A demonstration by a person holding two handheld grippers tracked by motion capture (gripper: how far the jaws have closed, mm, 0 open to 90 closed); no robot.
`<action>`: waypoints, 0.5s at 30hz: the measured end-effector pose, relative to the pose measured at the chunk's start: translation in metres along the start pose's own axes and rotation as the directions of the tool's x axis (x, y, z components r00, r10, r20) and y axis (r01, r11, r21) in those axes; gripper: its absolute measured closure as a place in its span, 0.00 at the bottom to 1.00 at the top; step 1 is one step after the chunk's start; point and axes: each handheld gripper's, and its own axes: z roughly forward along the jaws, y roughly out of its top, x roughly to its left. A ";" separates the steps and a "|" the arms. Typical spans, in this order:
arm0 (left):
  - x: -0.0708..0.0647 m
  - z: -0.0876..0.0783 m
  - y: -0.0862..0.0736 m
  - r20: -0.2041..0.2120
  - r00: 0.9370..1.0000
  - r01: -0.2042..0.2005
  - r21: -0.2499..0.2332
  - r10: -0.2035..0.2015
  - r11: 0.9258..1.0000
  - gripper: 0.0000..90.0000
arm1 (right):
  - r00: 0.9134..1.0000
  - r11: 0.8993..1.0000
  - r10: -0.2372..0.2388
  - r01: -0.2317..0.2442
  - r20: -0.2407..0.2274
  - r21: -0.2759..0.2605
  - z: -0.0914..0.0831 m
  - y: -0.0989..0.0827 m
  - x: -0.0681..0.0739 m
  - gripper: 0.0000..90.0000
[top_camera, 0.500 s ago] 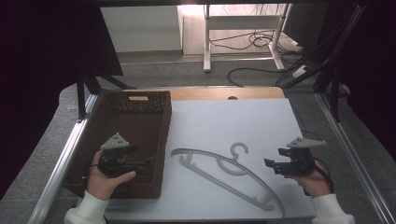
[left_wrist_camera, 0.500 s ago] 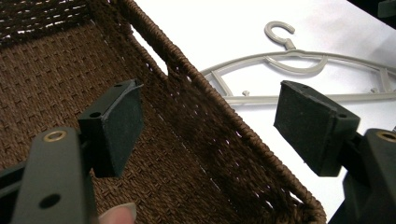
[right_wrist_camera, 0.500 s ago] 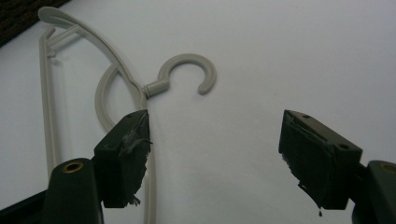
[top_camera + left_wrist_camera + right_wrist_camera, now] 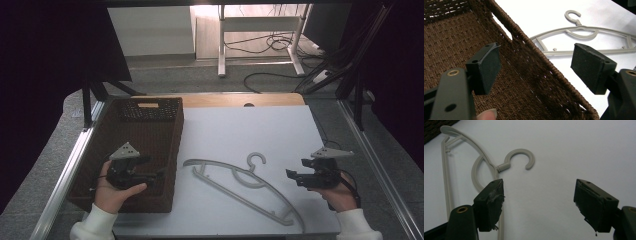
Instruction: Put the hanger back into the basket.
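A grey plastic hanger [image 4: 240,185] lies flat on the white tabletop [image 4: 250,135], its hook [image 4: 256,159] pointing away from me. My left gripper [image 4: 161,172] hovers over the near end of a brown woven basket [image 4: 145,145], open, jaws either side of the basket's right rim [image 4: 534,55] with nothing held. The hanger [image 4: 584,37] lies beyond that rim. My right gripper [image 4: 290,176] sits at the table's right, open and empty, pointing left toward the hanger [image 4: 481,165]; the hook [image 4: 520,158] lies just ahead of its jaws.
The basket looks empty inside. Metal rails [image 4: 65,170] run along both table sides. A wooden strip [image 4: 240,99] edges the far side, with a desk frame and cables [image 4: 270,45] on the floor beyond.
Both grippers stay nearly where they were; the hanger and basket have not moved.
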 end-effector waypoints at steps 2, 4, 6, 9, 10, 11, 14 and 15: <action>-0.001 -0.002 -0.001 -0.002 1.000 -0.006 -0.001 0.006 1.000 0.26 | 1.000 1.000 0.001 -0.001 0.003 -0.002 0.000 0.002 0.000 0.28; 0.000 -0.003 -0.002 -0.003 1.000 -0.005 -0.004 0.005 1.000 0.26 | 1.000 1.000 0.004 -0.004 0.006 -0.003 0.002 0.003 0.000 0.28; 0.000 -0.005 -0.002 -0.004 1.000 -0.002 -0.008 0.002 1.000 0.26 | 1.000 1.000 0.002 -0.002 0.016 0.000 0.003 0.004 0.001 0.27; 0.000 -0.005 -0.002 -0.003 1.000 -0.003 -0.010 0.003 1.000 0.26 | 1.000 1.000 -0.002 0.002 0.026 0.004 0.006 0.004 0.002 0.28; 0.001 -0.006 -0.002 -0.004 1.000 -0.003 -0.010 0.003 1.000 0.26 | 1.000 1.000 -0.002 0.002 0.026 0.004 0.006 0.004 0.002 0.28; 0.001 -0.006 -0.003 -0.005 1.000 -0.002 -0.008 0.002 1.000 0.26 | 1.000 1.000 -0.003 0.003 0.026 0.012 0.007 0.004 0.001 0.29; 0.001 -0.005 -0.004 -0.007 1.000 -0.002 -0.003 0.002 1.000 0.26 | 1.000 1.000 -0.004 0.004 0.019 0.025 0.008 0.003 0.001 0.30; 0.001 -0.005 -0.004 -0.008 1.000 -0.001 -0.002 0.001 1.000 0.26 | 1.000 1.000 -0.007 0.007 0.018 0.030 0.008 0.003 0.002 0.31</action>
